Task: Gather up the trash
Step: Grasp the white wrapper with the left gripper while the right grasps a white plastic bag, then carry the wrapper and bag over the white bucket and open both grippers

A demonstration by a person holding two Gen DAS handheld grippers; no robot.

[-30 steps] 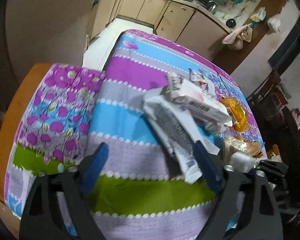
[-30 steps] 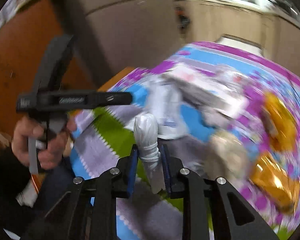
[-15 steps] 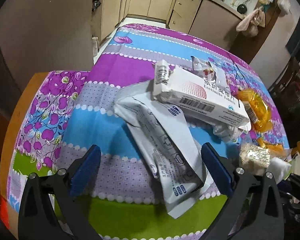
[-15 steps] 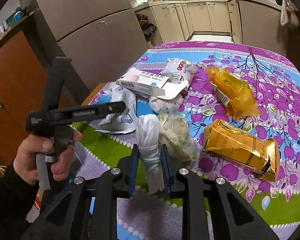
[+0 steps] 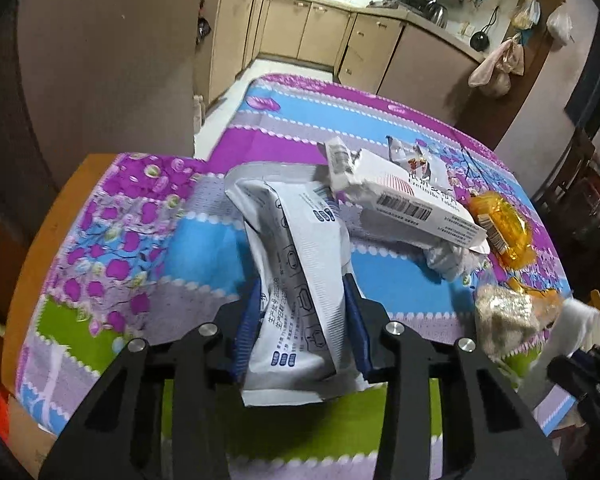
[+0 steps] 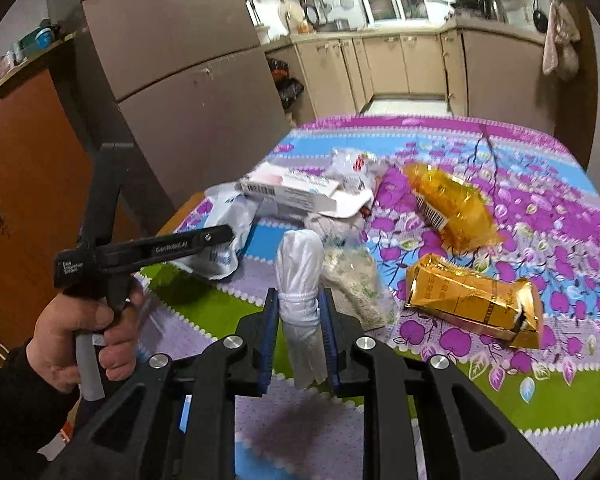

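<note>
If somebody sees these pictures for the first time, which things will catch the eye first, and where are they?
The bright purple, blue and green tablecloth stands out first. Near its front edge, the left tool grips a white pouch, and the right tool grips a white wad. Two golden wrappers lie to the right.

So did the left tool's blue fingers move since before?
Yes. The left tool was wide open half a second ago; its fingers have closed inward onto the white wrapper, which lies on the striped tablecloth.
</note>
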